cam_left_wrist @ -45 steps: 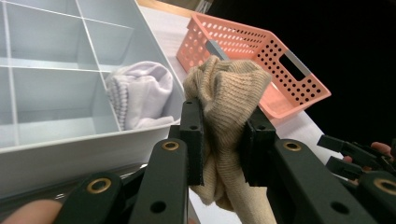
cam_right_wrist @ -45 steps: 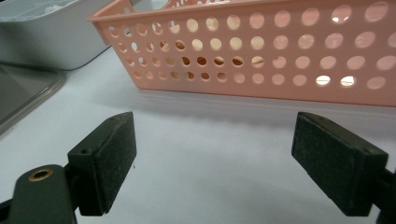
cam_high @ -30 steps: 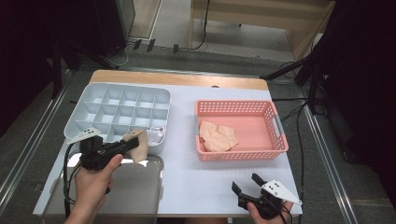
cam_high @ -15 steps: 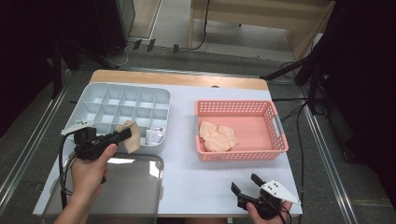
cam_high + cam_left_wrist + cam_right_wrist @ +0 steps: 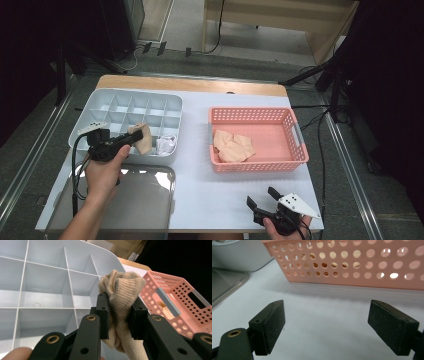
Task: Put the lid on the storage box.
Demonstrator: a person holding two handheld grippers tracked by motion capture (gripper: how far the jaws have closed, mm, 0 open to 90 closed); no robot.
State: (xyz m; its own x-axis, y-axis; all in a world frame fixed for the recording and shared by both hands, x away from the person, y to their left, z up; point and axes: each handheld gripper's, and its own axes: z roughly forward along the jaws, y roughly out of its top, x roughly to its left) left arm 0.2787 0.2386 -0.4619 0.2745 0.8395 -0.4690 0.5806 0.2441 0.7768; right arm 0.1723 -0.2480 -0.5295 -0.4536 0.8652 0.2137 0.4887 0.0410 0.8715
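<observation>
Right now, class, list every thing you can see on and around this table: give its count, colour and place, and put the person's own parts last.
Table: one, white top with a wooden far edge, centre.
Divided tray: one, pale grey-blue, far left of the table.
Beige sock: one, clamped in the left gripper, over the tray's near row.
White cloth: one, in a near compartment of the tray.
Basket: one, pink, perforated, right of the tray.
Beige cloths: a small pile, inside the basket.
Metal tray: one, shiny grey, near left.
Left gripper: black, shut on the sock, in the left hand.
Right gripper: black, open, near right, low over the table.
</observation>
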